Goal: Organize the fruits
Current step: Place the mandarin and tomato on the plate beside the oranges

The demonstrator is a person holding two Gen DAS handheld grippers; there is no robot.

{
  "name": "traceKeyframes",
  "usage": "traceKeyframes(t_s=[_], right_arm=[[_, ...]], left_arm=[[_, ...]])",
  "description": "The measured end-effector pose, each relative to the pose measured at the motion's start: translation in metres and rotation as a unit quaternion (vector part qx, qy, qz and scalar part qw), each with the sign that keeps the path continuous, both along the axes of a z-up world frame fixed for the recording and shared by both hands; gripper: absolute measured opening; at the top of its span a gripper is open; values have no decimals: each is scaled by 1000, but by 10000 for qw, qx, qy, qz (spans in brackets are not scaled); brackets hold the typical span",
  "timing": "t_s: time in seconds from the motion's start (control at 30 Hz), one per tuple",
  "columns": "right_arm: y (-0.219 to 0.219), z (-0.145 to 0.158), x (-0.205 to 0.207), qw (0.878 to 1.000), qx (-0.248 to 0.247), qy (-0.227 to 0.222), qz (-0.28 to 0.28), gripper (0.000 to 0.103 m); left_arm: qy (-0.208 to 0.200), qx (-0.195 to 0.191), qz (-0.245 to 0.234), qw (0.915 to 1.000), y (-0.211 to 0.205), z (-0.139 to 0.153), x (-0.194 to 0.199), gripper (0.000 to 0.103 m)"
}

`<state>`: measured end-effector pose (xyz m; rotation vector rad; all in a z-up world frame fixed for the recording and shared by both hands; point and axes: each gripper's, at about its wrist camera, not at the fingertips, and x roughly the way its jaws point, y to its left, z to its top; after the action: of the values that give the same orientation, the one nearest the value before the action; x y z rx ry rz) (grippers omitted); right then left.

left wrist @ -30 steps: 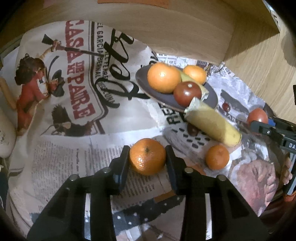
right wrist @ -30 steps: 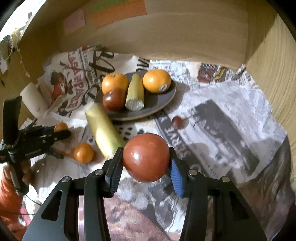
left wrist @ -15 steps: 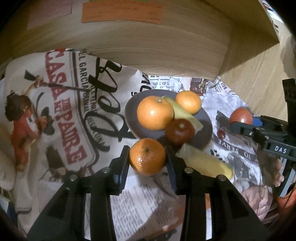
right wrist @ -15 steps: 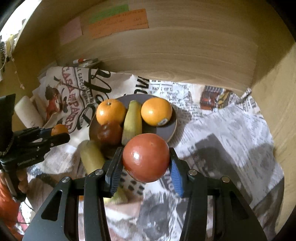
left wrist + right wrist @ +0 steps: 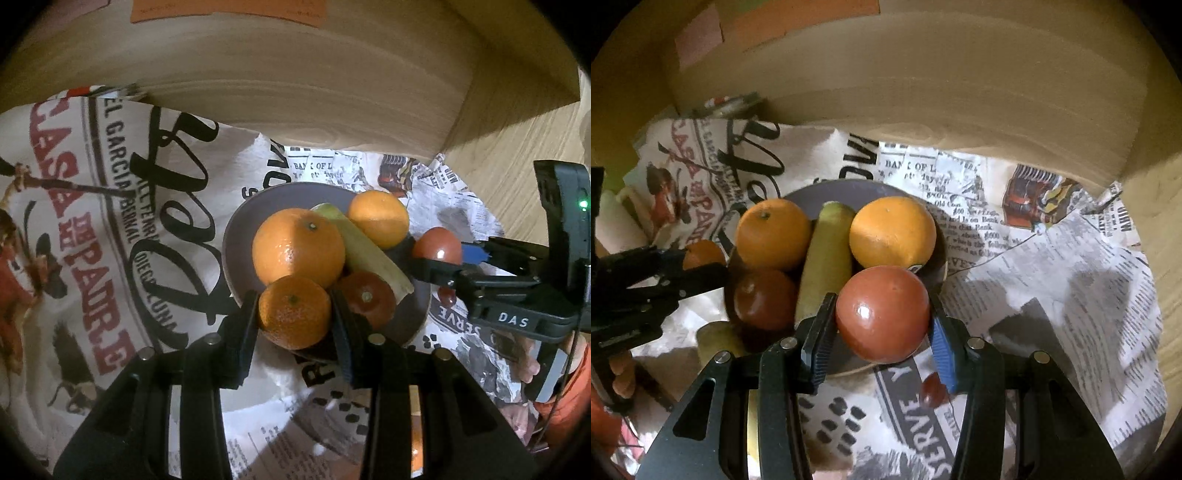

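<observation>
My left gripper (image 5: 294, 314) is shut on a small orange mandarin (image 5: 294, 312) and holds it over the near-left rim of a grey plate (image 5: 240, 229). The plate holds two oranges (image 5: 298, 246), a green-yellow banana piece (image 5: 369, 251) and a dark red tomato (image 5: 366, 300). My right gripper (image 5: 882, 314) is shut on a red tomato (image 5: 882, 314) above the plate's (image 5: 812, 194) near-right edge. The right gripper also shows in the left wrist view (image 5: 437, 253); the left gripper shows in the right wrist view (image 5: 701, 264).
Newspaper (image 5: 1052, 258) covers the surface inside wooden walls (image 5: 923, 92). A second banana piece (image 5: 716, 341) lies left of the plate's near edge. A small dark red fruit (image 5: 932, 390) sits on the paper under my right gripper. A white roll (image 5: 617, 221) lies far left.
Both grippers have moved forward with their fruit and now hang over the plate's near edges. The loose banana piece has slid mostly out of the left view.
</observation>
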<state>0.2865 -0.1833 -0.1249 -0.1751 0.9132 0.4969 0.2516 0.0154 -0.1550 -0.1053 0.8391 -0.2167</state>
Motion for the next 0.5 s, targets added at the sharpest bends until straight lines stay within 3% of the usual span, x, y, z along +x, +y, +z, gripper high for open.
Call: traceKeyframes(t_s=[0.5], right_arm=[[0,-10,14,9999,92,127,-26,45]], left_arm=[[149,-91,22,9998,1,-8,13,38]])
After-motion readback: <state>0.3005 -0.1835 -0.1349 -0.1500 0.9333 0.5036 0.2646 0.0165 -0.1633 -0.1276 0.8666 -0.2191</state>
